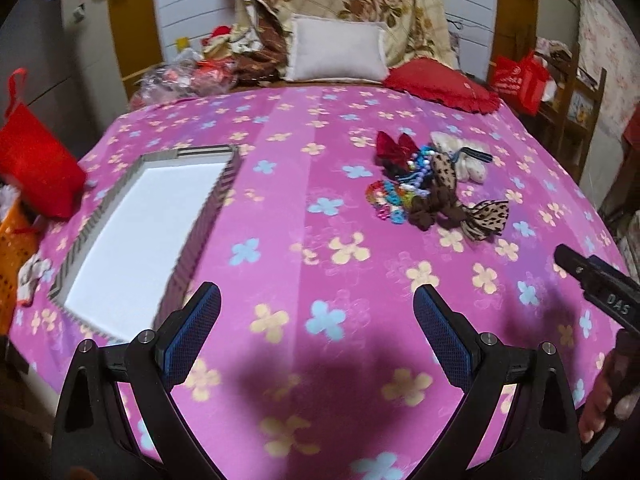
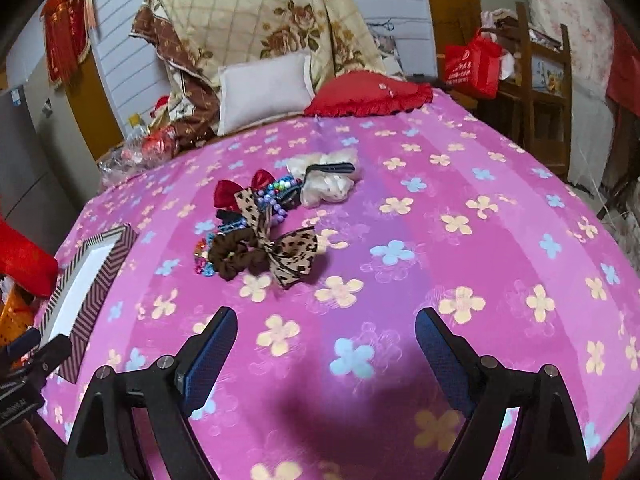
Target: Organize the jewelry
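A heap of hair accessories and bead jewelry (image 1: pixel 428 184) (image 2: pixel 264 224) lies on the pink flowered bedspread (image 1: pixel 320 240) (image 2: pixel 440 240): a red bow (image 2: pixel 236 190), a leopard-print bow (image 2: pixel 294 256), a brown scrunchie (image 2: pixel 236 256), coloured beads (image 2: pixel 276 196) and a white scrunchie (image 2: pixel 328 180). A shallow striped box (image 1: pixel 144 224) (image 2: pixel 92 276) with a white bottom sits to the left. My left gripper (image 1: pixel 316 304) is open above bare cloth, right of the box. My right gripper (image 2: pixel 326 324) is open, short of the heap, nothing between its fingers.
A white pillow (image 1: pixel 336 50) and a red cushion (image 1: pixel 444 84) lie at the bed's far end under a flowered quilt (image 2: pixel 260 12). A red bag (image 1: pixel 36 164) lies left of the box. A wooden rack (image 2: pixel 536 92) with a red bag stands on the right.
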`<state>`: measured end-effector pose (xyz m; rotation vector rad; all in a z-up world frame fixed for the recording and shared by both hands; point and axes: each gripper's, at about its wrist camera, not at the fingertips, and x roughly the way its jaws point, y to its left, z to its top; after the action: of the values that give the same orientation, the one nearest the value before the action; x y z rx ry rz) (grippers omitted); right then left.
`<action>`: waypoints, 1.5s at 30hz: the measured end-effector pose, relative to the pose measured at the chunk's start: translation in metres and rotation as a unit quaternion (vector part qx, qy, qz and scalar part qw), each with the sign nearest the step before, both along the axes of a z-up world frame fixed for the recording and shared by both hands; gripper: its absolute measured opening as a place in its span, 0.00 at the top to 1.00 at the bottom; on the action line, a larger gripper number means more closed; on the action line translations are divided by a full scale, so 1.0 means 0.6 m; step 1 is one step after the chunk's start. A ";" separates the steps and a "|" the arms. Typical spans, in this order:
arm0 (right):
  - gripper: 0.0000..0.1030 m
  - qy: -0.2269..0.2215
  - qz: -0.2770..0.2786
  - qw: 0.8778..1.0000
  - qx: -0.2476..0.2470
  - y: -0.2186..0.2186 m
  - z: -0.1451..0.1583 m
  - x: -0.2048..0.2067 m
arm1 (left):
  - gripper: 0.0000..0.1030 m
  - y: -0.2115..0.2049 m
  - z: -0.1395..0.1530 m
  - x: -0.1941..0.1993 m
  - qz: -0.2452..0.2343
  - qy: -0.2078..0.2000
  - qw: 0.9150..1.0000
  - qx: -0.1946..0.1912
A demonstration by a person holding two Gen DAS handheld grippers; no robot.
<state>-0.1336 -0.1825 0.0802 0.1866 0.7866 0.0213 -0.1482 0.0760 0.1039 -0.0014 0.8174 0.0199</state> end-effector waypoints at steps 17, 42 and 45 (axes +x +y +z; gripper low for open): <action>0.13 0.016 0.005 1.000 -0.001 -0.040 -0.068 0.051 | 0.29 -0.144 -0.074 0.206 -0.181 0.059 0.982 0.009; 0.13 0.033 0.072 0.997 -0.012 0.027 -0.053 0.099 | 0.89 -0.034 -0.087 0.180 -0.171 0.105 0.972 -0.124; 0.13 0.045 0.094 0.994 -0.020 0.061 -0.057 0.112 | 0.88 0.006 -0.112 0.171 -0.140 0.111 0.978 -0.113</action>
<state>-0.0664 -0.1461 0.0459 0.0742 0.8920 0.1760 -0.0456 0.0794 0.0368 -0.1008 1.0329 -0.3438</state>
